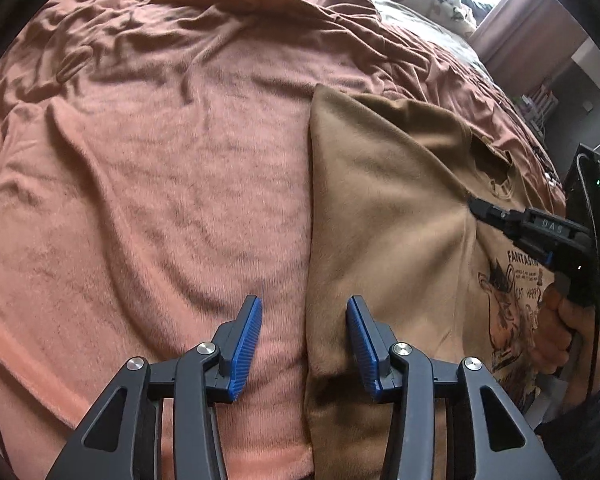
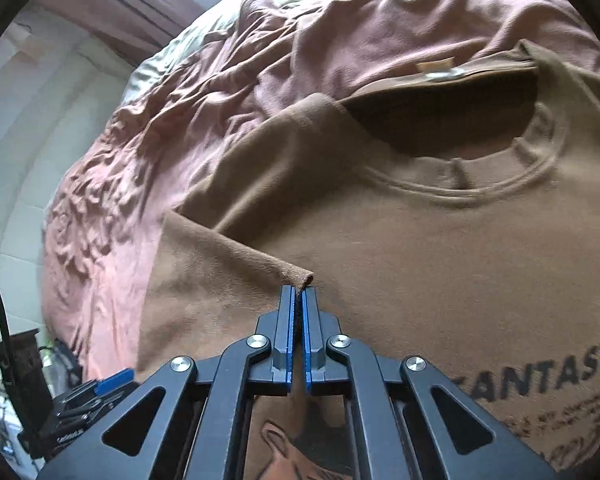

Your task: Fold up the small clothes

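Ribbed blue tongs pinch soft brown shirt's rolled edge.

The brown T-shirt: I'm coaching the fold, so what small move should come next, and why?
Probably lower the left tongs and close them on the brown T-shirt edge. They stand open over that edge, gripping nothing, while the right tongs are already shut on a fold of cloth. Both ends held, the flap can be carried evenly over the pink blanket.
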A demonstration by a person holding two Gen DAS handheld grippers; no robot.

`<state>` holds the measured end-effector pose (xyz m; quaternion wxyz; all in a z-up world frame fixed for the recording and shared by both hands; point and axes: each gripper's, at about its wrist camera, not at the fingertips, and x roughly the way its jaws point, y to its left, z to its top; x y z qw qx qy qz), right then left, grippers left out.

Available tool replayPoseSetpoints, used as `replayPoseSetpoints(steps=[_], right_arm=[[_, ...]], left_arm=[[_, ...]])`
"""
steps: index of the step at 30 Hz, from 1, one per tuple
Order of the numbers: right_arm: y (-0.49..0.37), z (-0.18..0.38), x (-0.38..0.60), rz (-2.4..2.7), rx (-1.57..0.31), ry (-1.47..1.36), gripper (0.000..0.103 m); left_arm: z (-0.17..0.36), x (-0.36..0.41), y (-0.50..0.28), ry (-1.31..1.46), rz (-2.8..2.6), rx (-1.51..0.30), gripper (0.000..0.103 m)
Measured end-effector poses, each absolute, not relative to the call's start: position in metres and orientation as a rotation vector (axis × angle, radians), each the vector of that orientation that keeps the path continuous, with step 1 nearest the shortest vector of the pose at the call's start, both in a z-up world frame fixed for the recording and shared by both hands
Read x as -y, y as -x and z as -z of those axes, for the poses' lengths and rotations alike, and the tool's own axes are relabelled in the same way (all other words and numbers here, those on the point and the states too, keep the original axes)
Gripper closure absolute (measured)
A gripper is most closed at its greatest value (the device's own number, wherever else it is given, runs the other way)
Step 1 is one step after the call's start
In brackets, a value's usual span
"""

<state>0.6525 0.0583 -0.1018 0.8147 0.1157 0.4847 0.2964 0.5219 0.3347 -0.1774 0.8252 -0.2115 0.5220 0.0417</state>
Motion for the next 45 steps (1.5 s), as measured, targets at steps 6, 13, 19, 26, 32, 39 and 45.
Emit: replayPoseSetpoints(steps=[6,13,19,26,32,39,45], right_arm=[[-0.646,0.092,-0.051,-0.597,-1.062,-0.236,0.102],[-0.616,0.084,-0.046,-0.694,-1.077,-0.191,0.086],[-0.589,0.076,-0.050,-0.769,-1.046,-0.165,0.069],[-0.561,0.073,-0.077,-0.862,-1.015,-0.115,0.069],[-0.545,0.094,-0.113,-0.906,-1.045,-0.001,0.069],[-0.535,0.105,-0.117,-0.843,-1.084,0.072,0.069],[-0.521,0.088,-0.100,-0.780,-1.043,0.066,0.069]], left_arm=[[0.180,-0.326,-0.509,0.423,-0.094,-1.123,0.056],[0.181,-0.311,-0.501,0.355,-0.102,-1.149,0.056],[0.174,-0.312,-0.488,0.389,-0.110,-1.149,0.056],[0.152,-0.326,-0.448,0.436,-0.191,-1.098,0.051],[0.146,-0.348,-0.402,0.508,-0.281,-1.044,0.045],[0.151,-0.368,-0.361,0.540,-0.341,-1.035,0.045],[0.140,-0.369,-0.337,0.537,-0.345,-0.995,0.045]])
